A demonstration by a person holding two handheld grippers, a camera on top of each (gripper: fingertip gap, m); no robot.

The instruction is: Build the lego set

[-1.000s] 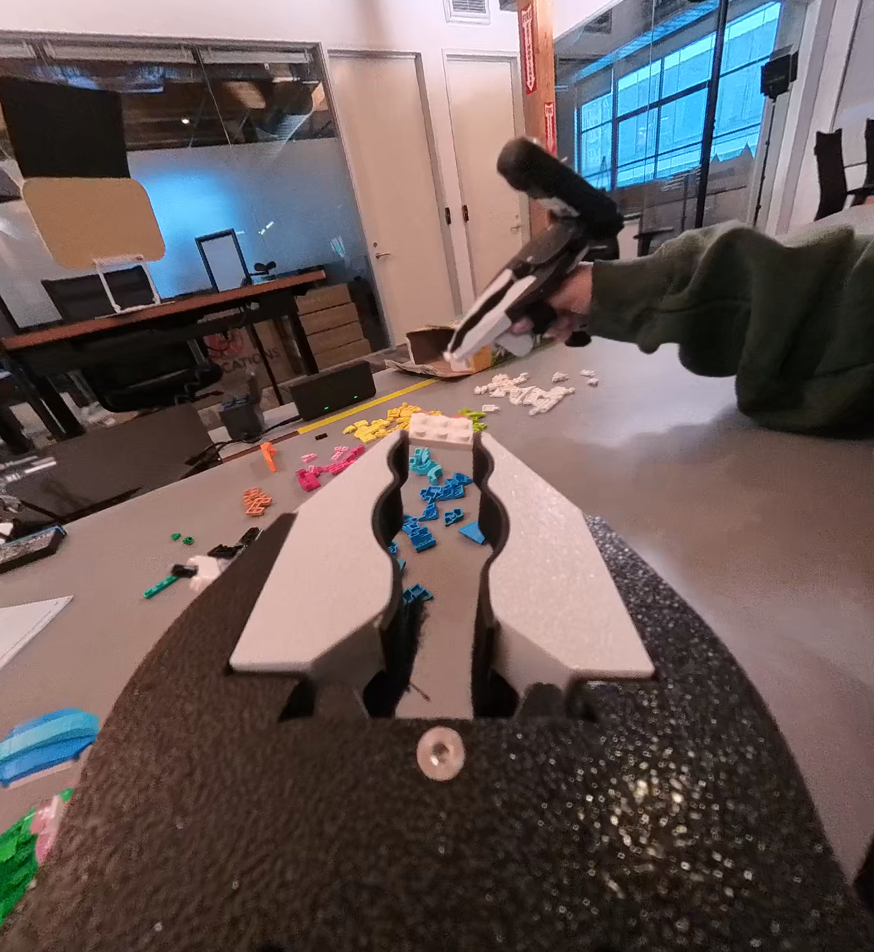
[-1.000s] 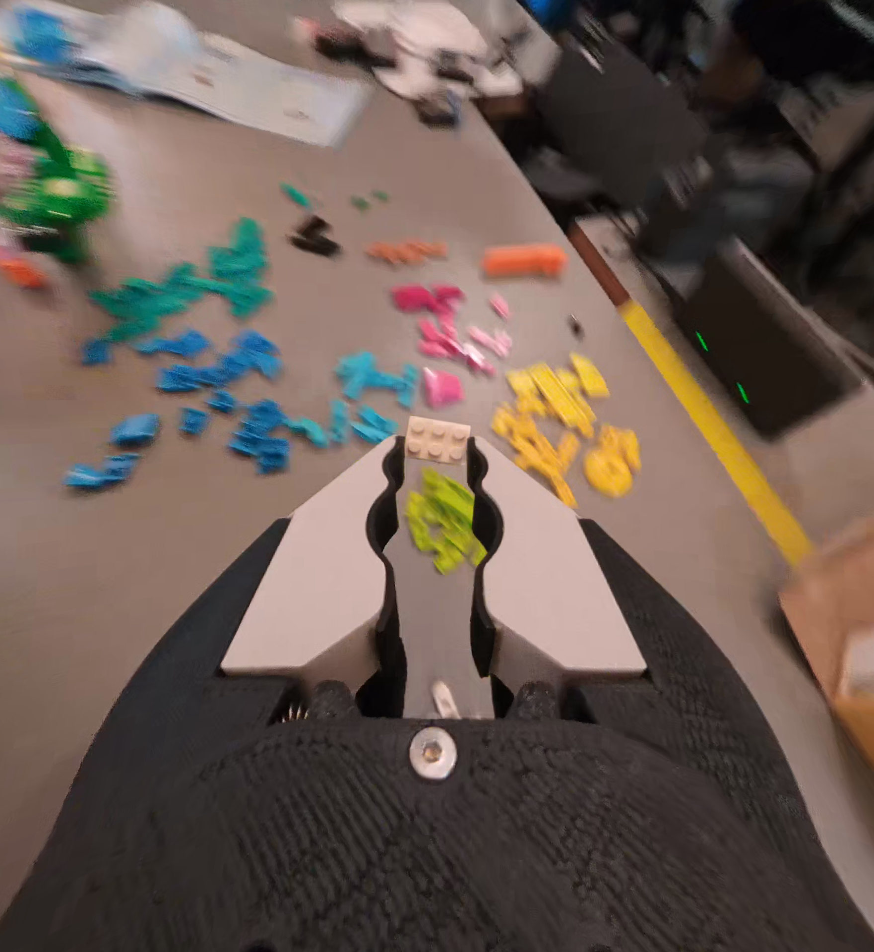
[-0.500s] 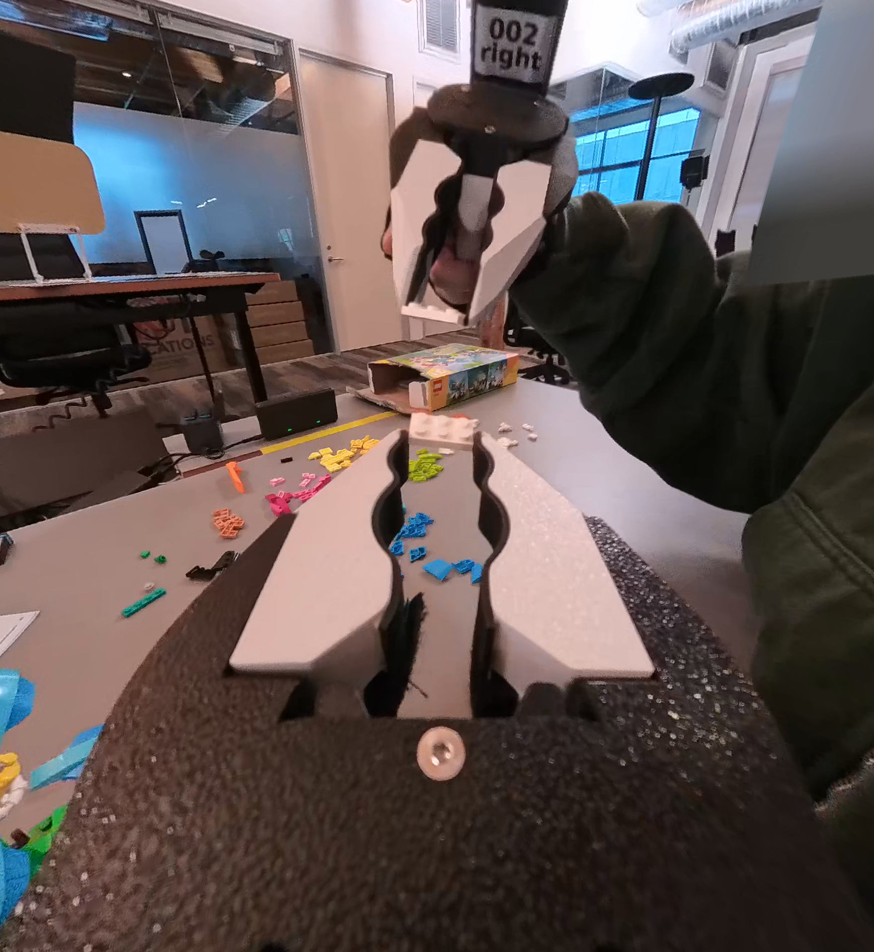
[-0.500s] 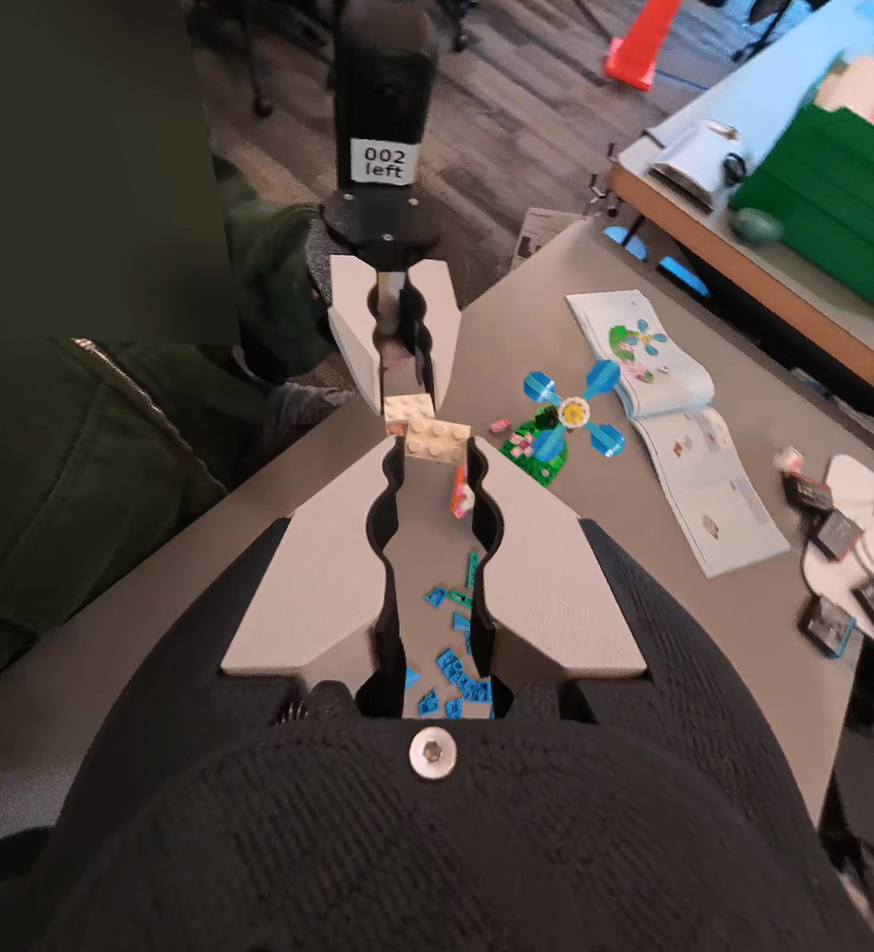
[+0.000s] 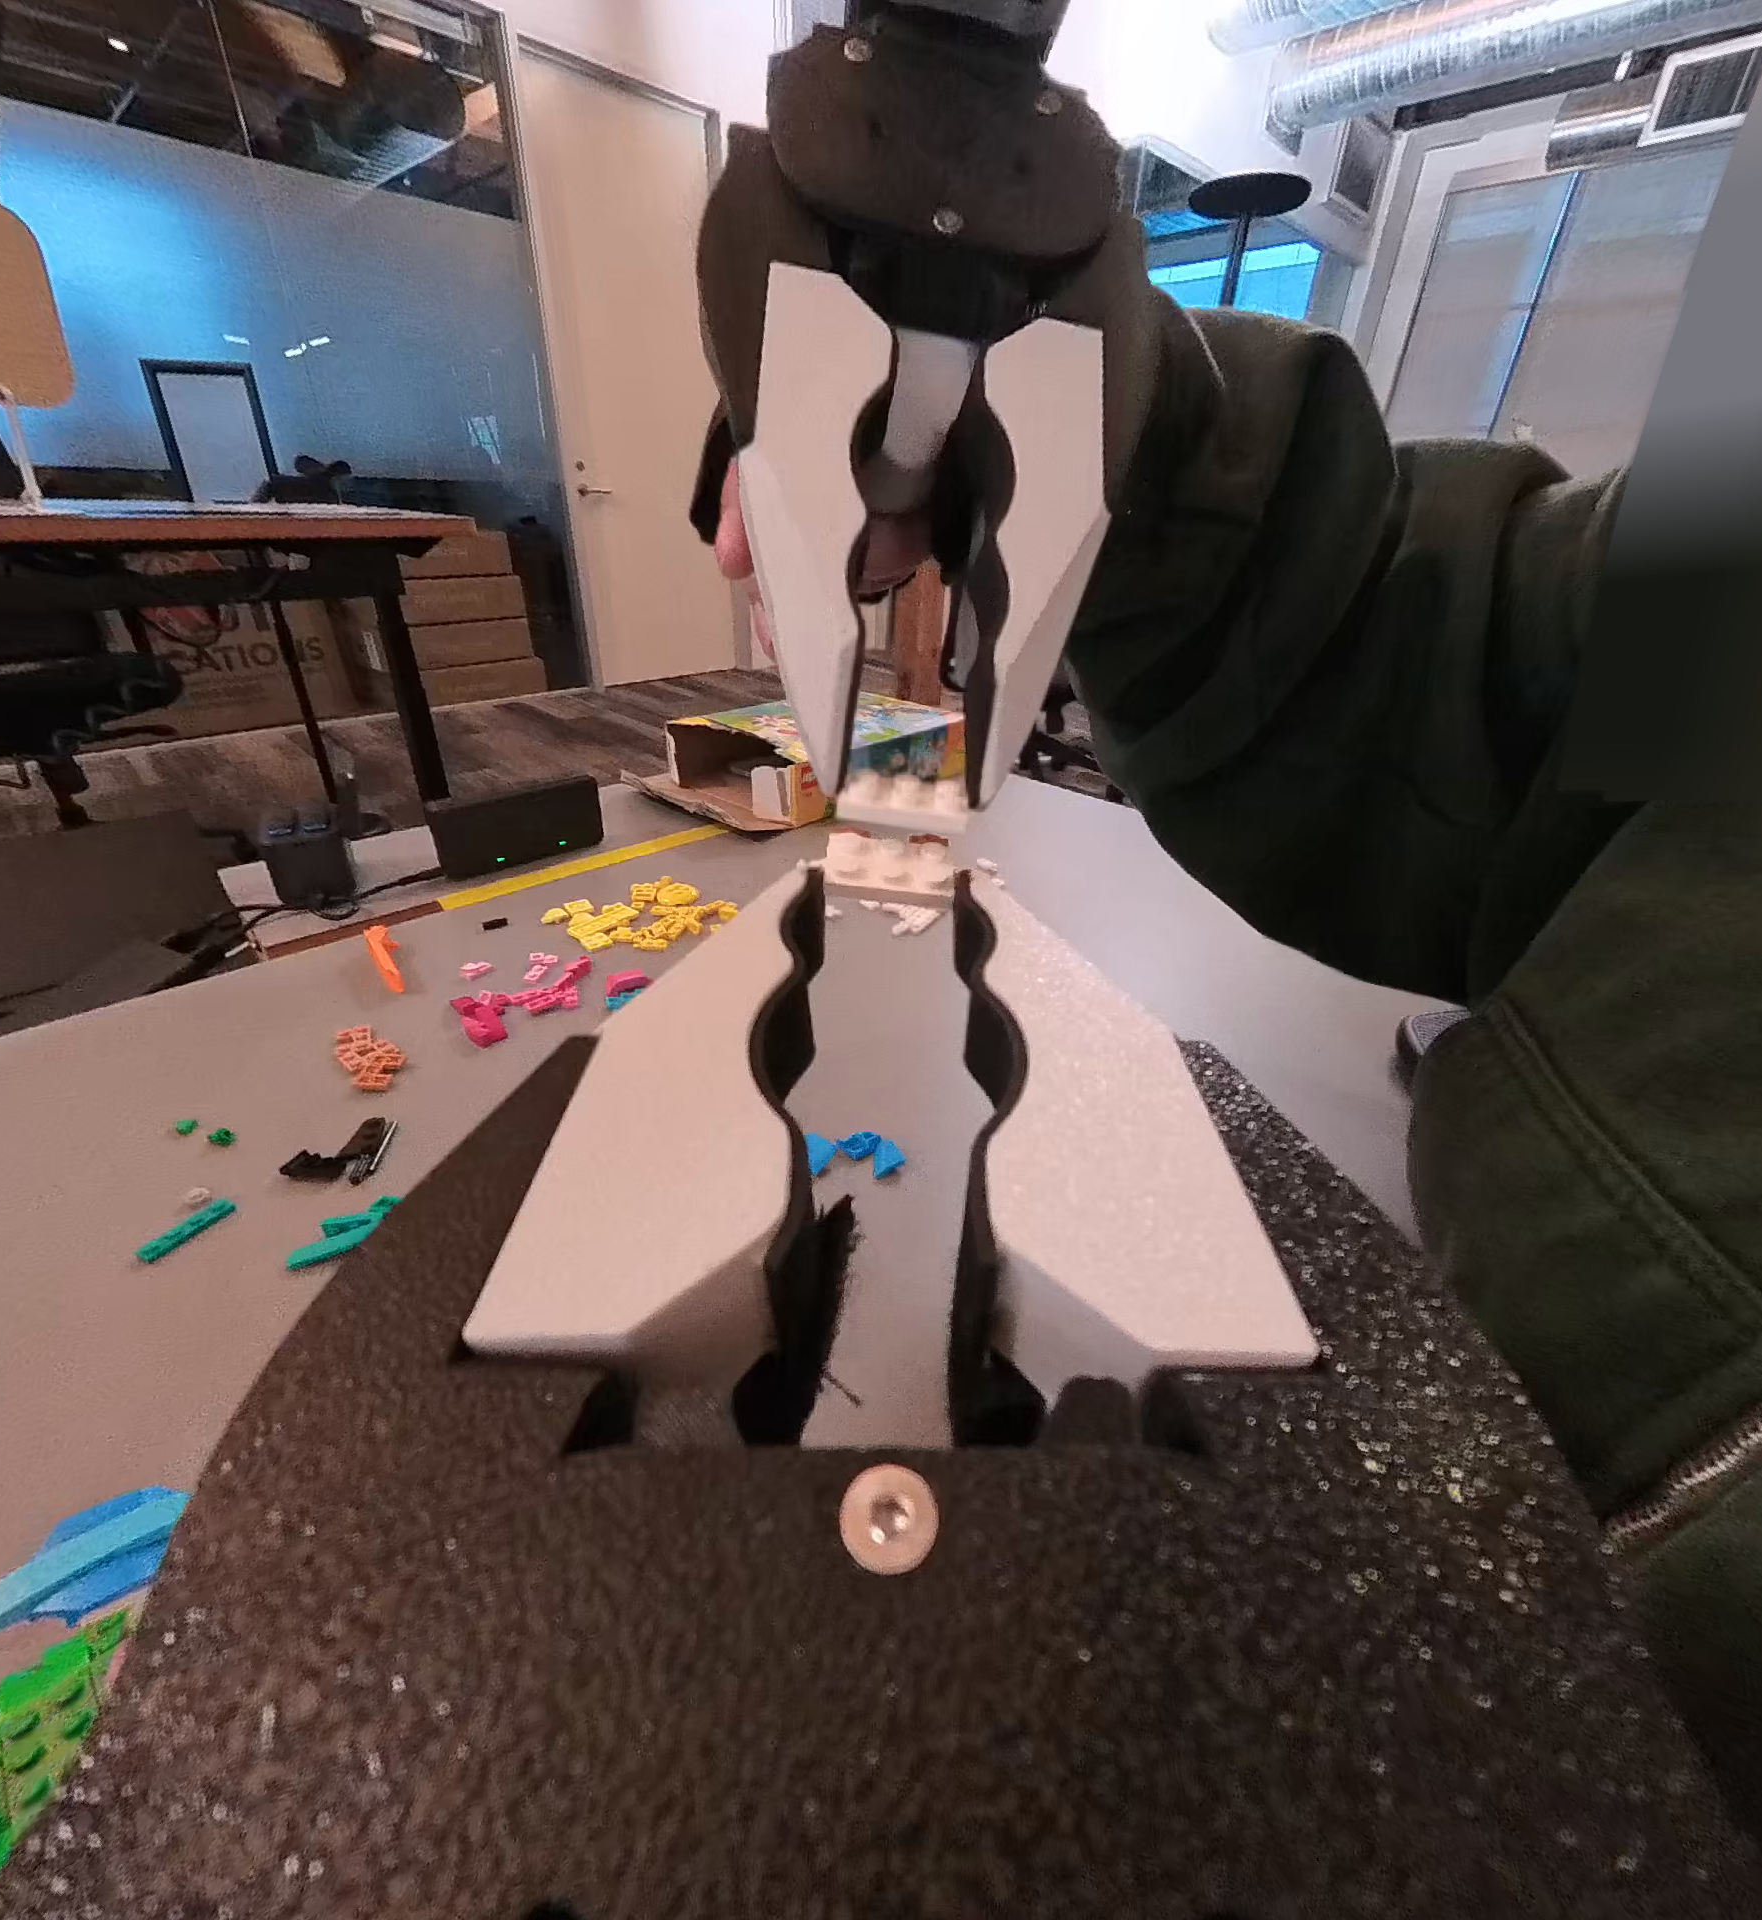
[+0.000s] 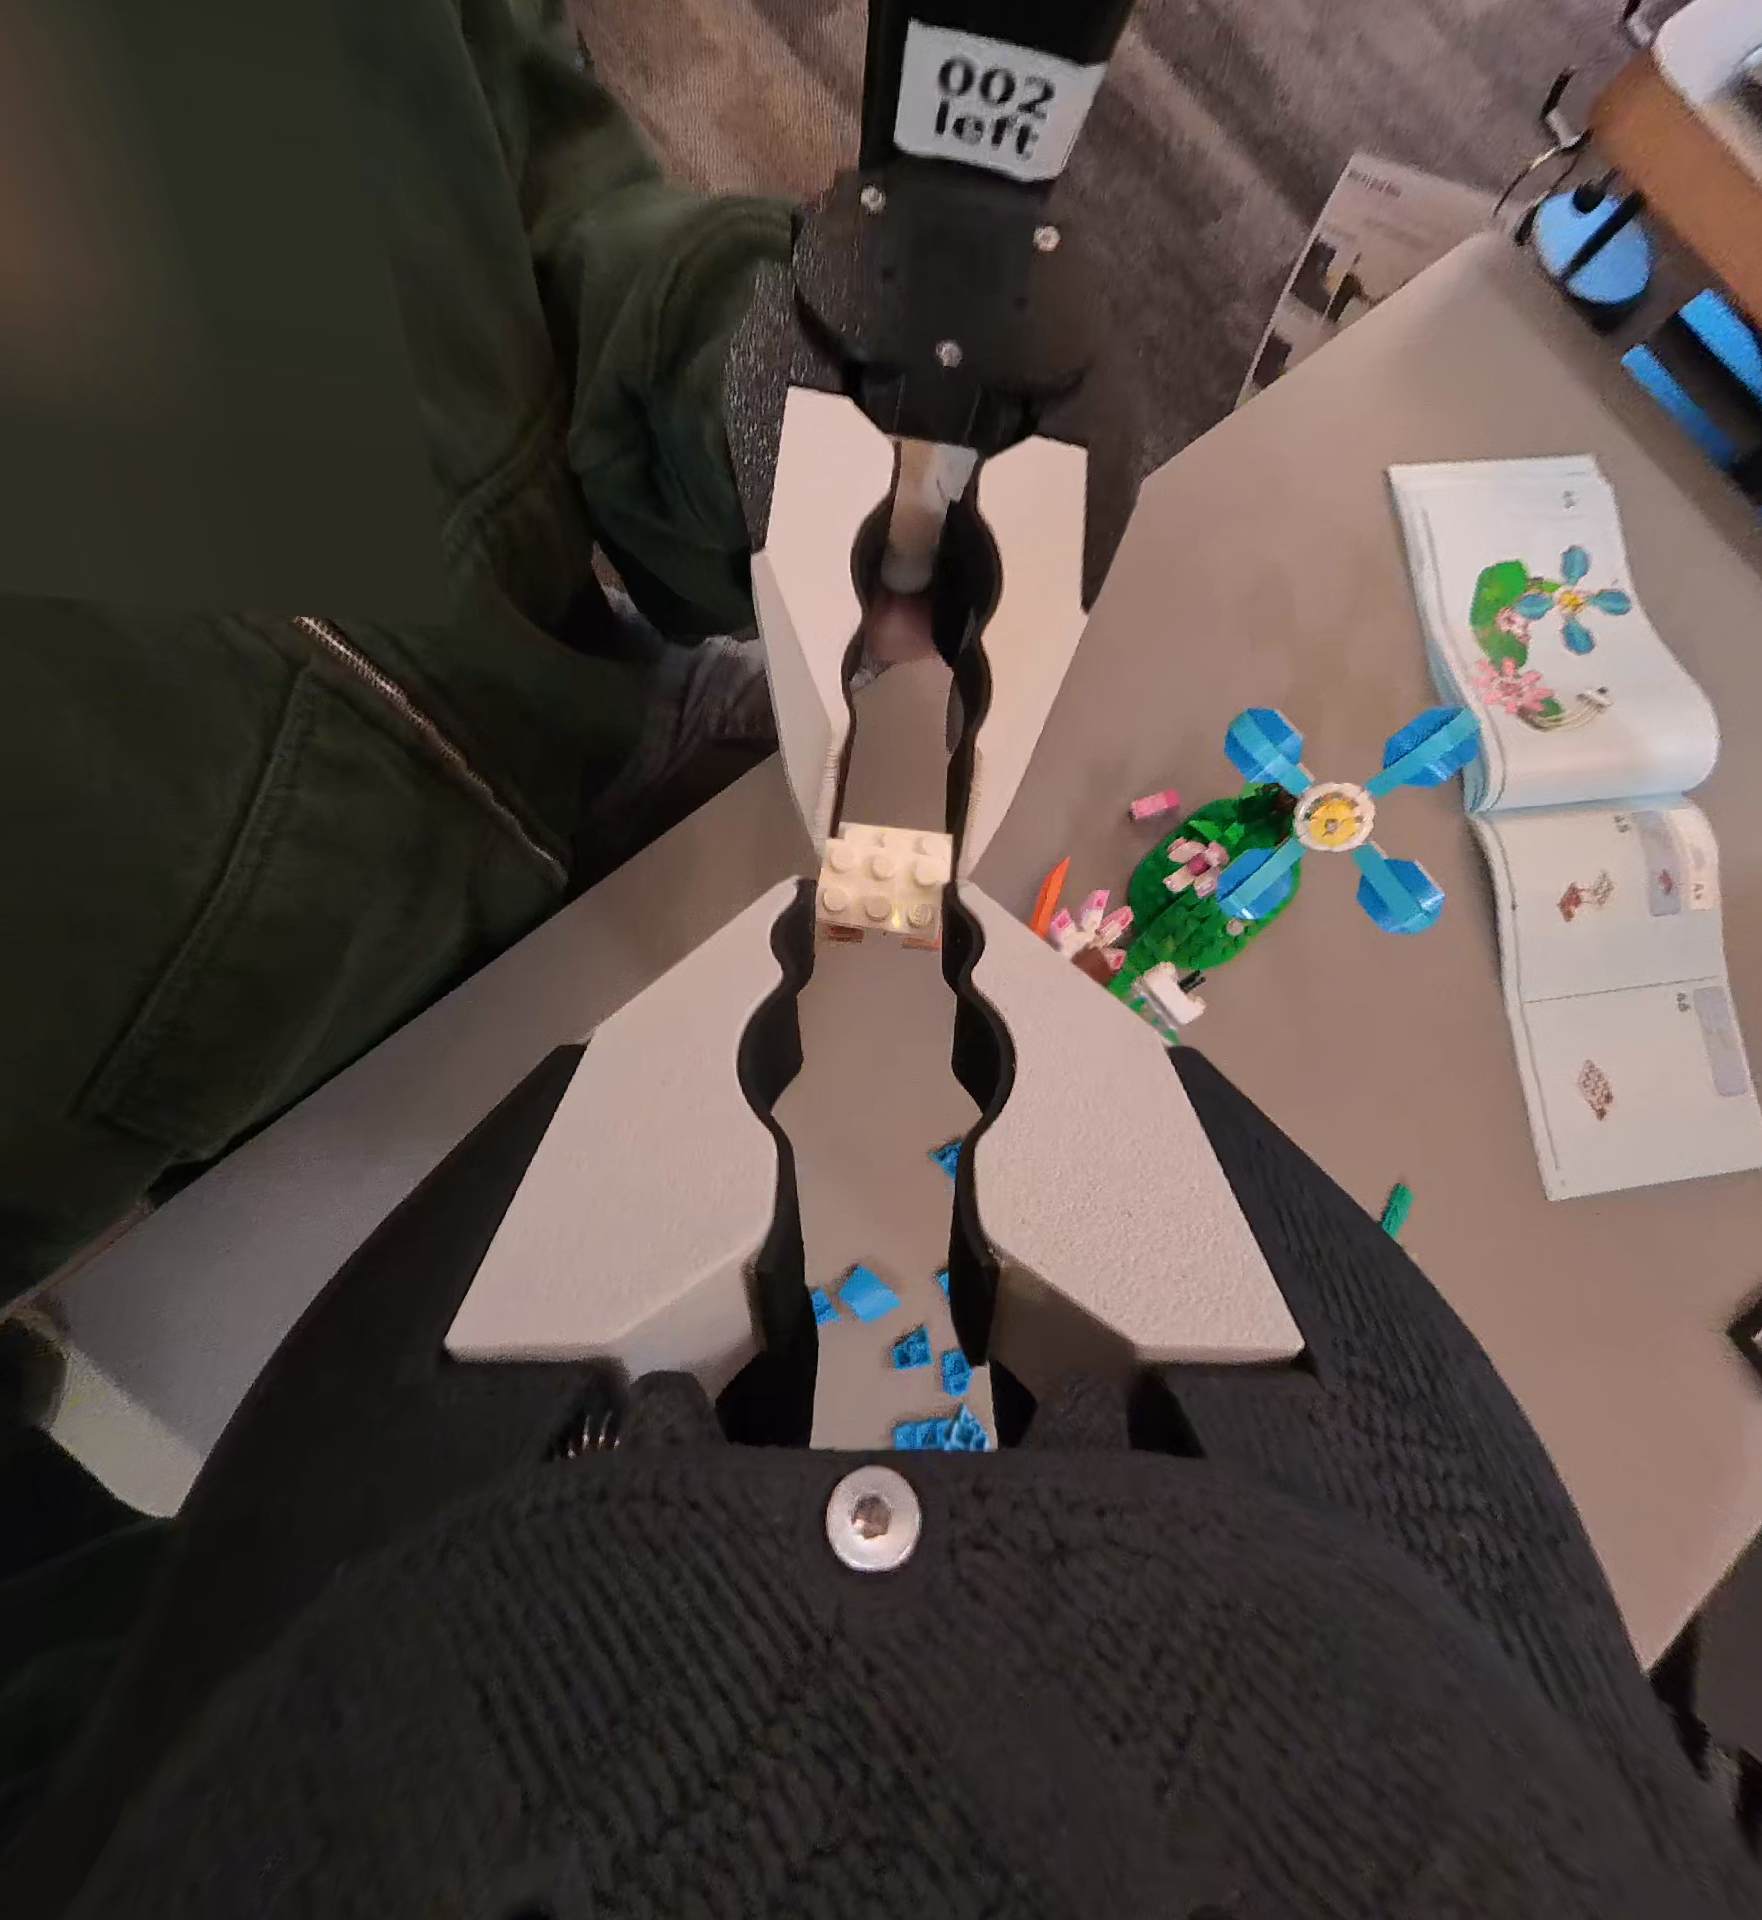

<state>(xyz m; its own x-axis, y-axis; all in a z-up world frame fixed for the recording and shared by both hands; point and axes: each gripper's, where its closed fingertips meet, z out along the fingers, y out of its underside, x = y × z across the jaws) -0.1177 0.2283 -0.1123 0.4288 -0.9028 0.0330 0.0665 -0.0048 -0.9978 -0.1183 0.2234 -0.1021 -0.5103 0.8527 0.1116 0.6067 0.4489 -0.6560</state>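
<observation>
In the left wrist view my left gripper is shut on a small white brick, studs up, held above the grey table. My right gripper points down from above and is shut on a white plate right over that brick; the two pieces nearly touch. In the right wrist view my right gripper holds the white plate, tip to tip with the left gripper. I cannot tell whether the two pieces are joined.
Loose piles lie on the table: yellow, pink, orange, blue. An open set box is at the far edge. A green and blue flower model and an open booklet lie to one side. A green sleeve is close. The grippers are tip to tip, or close to it.
The right gripper has swung round from the loose piles to face the left gripper and come down. Its white plate now sits right over the left gripper's brick.
</observation>
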